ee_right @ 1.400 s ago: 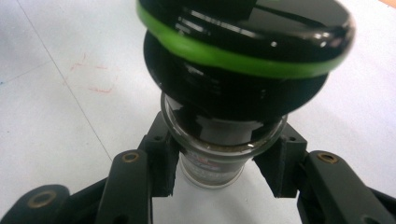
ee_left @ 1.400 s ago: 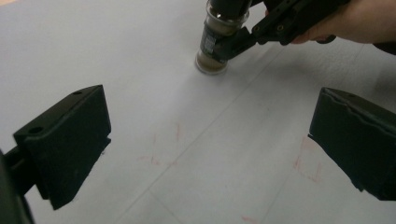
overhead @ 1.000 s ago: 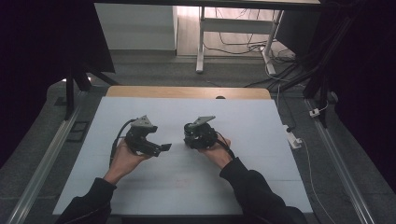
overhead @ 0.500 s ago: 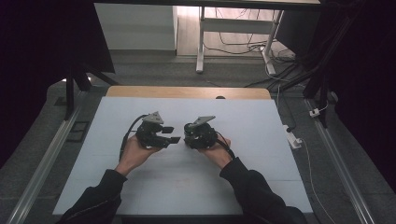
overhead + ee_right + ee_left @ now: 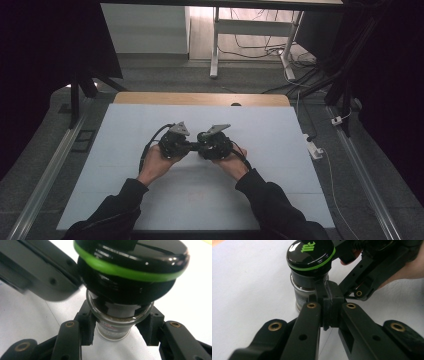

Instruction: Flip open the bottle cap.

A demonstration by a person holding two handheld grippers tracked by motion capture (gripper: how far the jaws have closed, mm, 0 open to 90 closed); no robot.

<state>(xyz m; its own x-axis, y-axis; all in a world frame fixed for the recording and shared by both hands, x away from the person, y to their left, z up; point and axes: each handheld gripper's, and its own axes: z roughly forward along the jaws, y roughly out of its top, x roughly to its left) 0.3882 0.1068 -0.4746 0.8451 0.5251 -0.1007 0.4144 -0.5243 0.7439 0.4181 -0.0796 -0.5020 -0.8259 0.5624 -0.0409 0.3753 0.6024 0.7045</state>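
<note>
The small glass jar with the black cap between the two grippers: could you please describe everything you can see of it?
The small clear glass jar stands upright on the white table. Its glossy black cap carries a bright green ring and green logo. Dark contents and a label show through the glass. The right gripper clamps the body below the cap; the left gripper, jaws together, sits beside it.

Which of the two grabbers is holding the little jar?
The right gripper. Its jaws sit on either side of the jar, under the black lid. The left gripper has its jaws pressed together beside the jar.
</note>
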